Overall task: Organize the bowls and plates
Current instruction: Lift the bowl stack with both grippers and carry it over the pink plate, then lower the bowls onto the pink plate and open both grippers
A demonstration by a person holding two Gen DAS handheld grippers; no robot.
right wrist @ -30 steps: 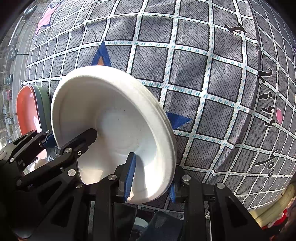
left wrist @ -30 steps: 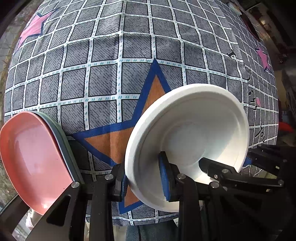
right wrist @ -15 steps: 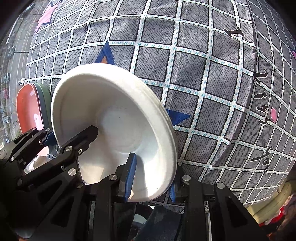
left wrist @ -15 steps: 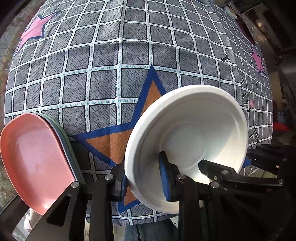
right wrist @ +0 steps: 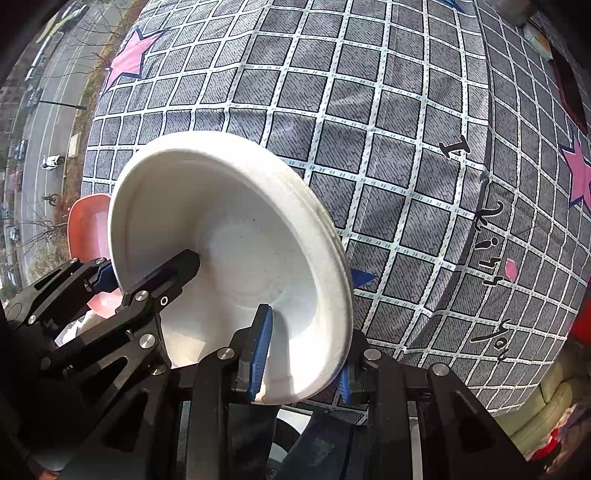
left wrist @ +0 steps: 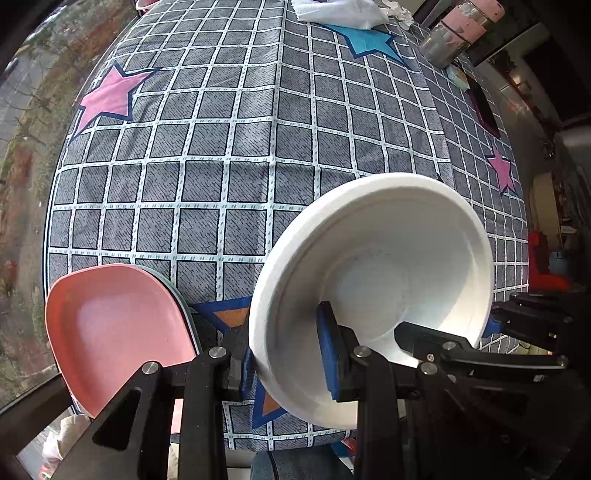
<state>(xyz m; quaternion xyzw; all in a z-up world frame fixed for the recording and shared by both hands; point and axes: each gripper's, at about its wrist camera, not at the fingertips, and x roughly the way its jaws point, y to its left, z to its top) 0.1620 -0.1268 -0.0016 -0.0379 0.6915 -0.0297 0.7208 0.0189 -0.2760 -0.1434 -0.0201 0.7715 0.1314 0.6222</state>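
Far left: a pink plate (left wrist: 110, 325) stacked on darker ones, tilted, near the edge of the grey checked tablecloth (left wrist: 229, 155); whether resting or held, impossible to tell. Just beside it, the left gripper (left wrist: 286, 360), clamped on the near rim of a white bowl (left wrist: 373, 291), one blue pad inside, the other outside. Bowl tilted steeply, lifted above the cloth, opening turned toward the cameras. At the bowl's right rim, the right gripper (right wrist: 301, 356), likewise pinching the white bowl (right wrist: 229, 258) between blue pads. Far back right on the cloth: a white cloth (left wrist: 340, 13) and a metal canister (left wrist: 443, 44).
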